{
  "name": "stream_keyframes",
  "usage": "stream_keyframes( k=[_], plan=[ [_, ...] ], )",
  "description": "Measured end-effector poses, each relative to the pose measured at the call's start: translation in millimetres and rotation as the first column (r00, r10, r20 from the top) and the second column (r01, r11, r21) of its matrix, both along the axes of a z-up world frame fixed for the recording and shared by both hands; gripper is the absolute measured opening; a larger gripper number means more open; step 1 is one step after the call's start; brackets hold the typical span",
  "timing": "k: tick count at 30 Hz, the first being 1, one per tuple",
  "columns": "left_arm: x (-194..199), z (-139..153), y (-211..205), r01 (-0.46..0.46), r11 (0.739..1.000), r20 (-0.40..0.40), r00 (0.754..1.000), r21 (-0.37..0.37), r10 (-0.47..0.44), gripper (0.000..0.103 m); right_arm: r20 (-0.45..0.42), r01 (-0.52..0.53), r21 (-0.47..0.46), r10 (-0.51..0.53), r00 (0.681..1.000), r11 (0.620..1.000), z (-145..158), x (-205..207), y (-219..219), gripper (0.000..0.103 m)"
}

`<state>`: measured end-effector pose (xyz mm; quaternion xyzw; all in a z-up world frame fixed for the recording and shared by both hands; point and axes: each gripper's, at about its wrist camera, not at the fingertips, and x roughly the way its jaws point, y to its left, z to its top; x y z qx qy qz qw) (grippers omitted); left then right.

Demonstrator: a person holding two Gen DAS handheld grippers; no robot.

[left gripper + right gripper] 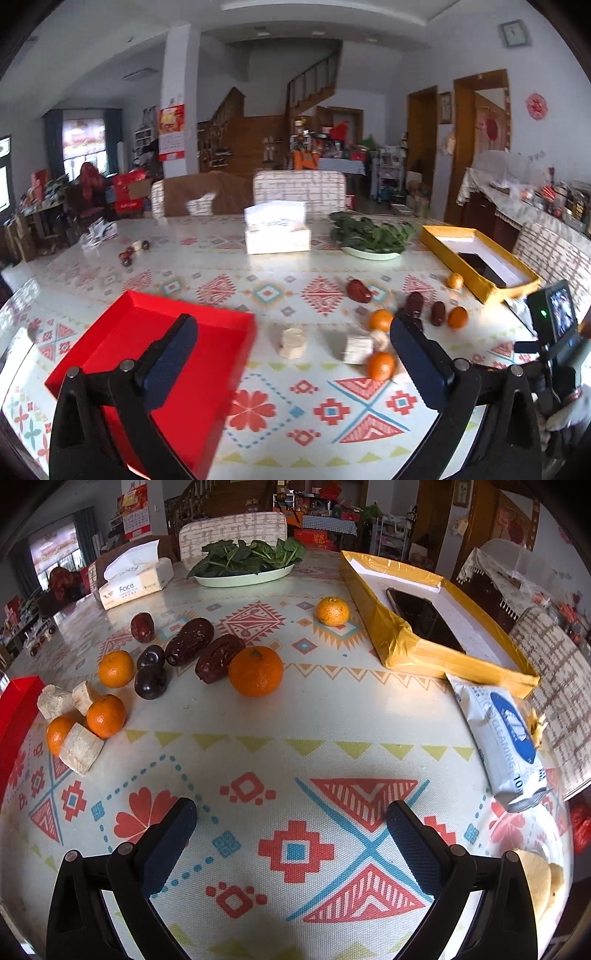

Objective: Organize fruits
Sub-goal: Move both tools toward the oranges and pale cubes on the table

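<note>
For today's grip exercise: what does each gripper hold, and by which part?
Nothing is held. The left gripper and the right gripper both stand open and empty above the table.

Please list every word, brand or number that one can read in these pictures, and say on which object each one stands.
"Face": on the tissue box.
"CLEANING": on the wipes pack; the digits after it are cut off and unclear.
Small print on the tissue box: too small to read.
Wall calendar: blurred, not readable.
Wall clock: numbers too small.
Red wall decoration: not readable.
</note>
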<state>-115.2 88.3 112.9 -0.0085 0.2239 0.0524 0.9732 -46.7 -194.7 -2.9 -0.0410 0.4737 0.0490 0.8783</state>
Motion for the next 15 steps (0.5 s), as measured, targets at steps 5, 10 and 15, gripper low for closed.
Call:
stream_keyframes(
  k=[5,10,15],
  plan=[
    [-0.6,-2.7,15.0,-0.014,1.000,-0.072,0.997,-0.017,0.013,0.103,0.055,-0.056,0.009,0.055,0.997,0.998,22.4,-9.7,17.1,0.092],
    [2.0,-21.4,28.4,-0.009,0.993,-0.147,0.989,-0.117,-0.008,0.099,0.052,-0.168,0.240,0.161,0.986,0.956,40.7,-7.3,39.0,0.071],
    [0.3,-32.8,37.6,-0.003,0.984,-0.179,0.983,-0.176,-0.029,0.086,0.021,-0.208,0.340,0.214,0.977,0.917,31.0,5.6,70.4,0.061]
  ],
)
